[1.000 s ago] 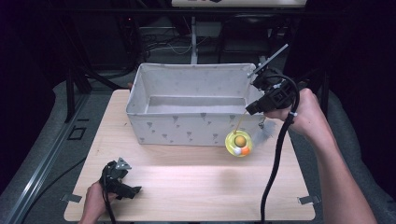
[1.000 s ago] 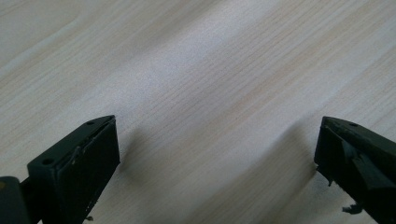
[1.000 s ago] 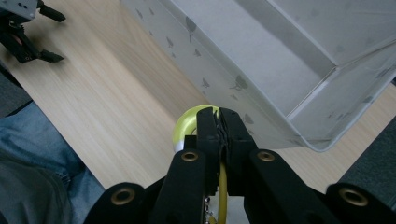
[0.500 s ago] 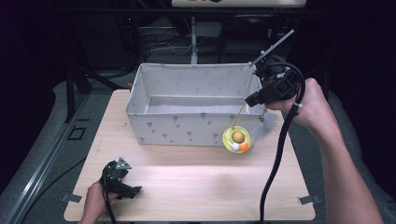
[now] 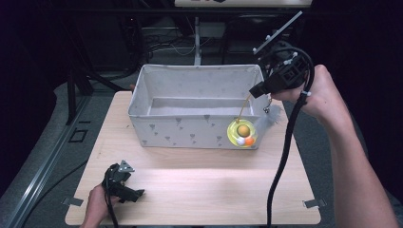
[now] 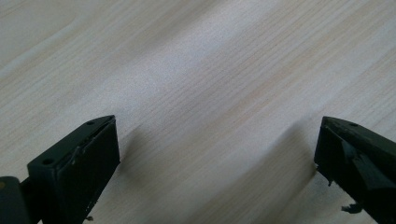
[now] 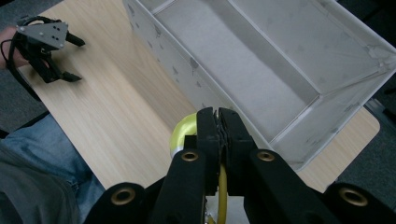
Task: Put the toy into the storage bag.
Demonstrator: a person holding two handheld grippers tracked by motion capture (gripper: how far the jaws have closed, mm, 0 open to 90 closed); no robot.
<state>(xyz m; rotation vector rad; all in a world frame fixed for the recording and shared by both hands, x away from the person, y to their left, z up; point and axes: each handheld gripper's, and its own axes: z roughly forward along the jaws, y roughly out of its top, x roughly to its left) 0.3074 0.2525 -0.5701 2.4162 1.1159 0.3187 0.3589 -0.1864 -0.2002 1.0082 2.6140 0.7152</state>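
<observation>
At the lower left of the high view, the left gripper [image 5: 124, 183] rests on the bare wooden table [image 5: 199, 190], held by a hand that enters from the bottom edge; in the left gripper view its two black jaws stand wide apart with only light wood grain between them. Toward the middle right of the high view, a yellow ring toy [image 5: 242, 132] with an orange ball inside hangs in front of the near wall of the white fabric bin [image 5: 190, 135], close to the bin's right corner. A thin yellow stalk rises from the toy up to the right gripper [image 5: 259, 90], in the upper right above that corner. In the right gripper view its jaws are pressed together on that yellow stalk, with the ring toy [image 7: 184, 133] just beyond them and the open bin [image 7: 261, 56] farther off.
</observation>
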